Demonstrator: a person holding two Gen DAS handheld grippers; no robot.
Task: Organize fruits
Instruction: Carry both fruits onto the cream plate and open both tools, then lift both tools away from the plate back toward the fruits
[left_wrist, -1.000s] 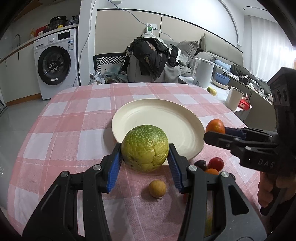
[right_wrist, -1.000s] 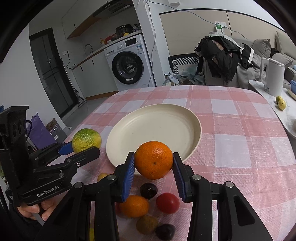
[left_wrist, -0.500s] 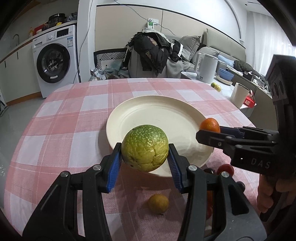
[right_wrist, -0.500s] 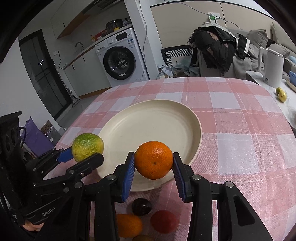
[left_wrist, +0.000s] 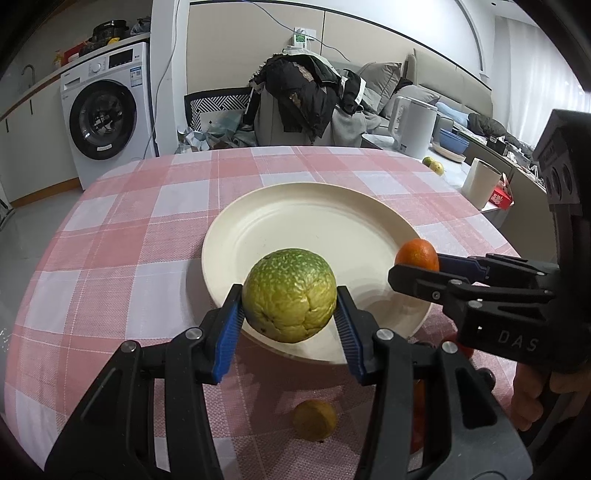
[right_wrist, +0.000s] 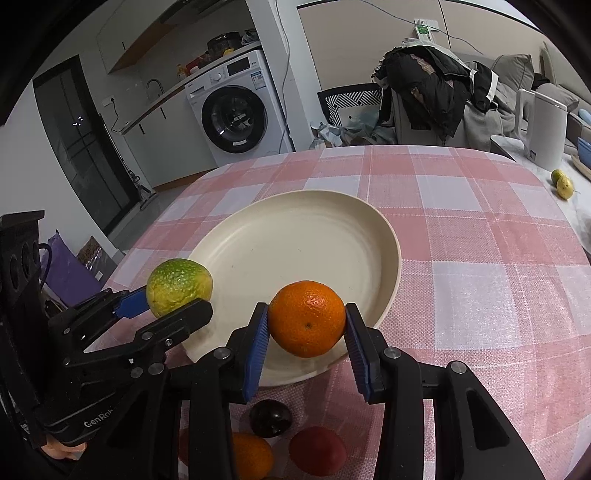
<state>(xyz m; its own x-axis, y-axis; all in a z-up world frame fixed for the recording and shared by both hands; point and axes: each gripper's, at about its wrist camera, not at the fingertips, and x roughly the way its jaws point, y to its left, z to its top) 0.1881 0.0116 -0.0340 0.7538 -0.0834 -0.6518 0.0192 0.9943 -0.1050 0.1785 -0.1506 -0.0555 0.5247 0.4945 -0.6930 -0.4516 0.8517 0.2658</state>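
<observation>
Left claw (left_wrist: 290, 314) is clenched on a green citrus (left_wrist: 290, 293); right claw (right_wrist: 304, 330) on an orange (right_wrist: 306, 318). Both fruits are held over the near rim of an empty plate (right_wrist: 295, 221). Nothing is placed yet; small fruits (right_wrist: 317, 456) are left on the tablecloth (left_wrist: 110, 240).

Left gripper (left_wrist: 290, 308) at lower centre, pads clamped on green fruit (left_wrist: 290, 294), right gripper (right_wrist: 306, 326) likewise clamped on orange (right_wrist: 306, 318)
</observation>
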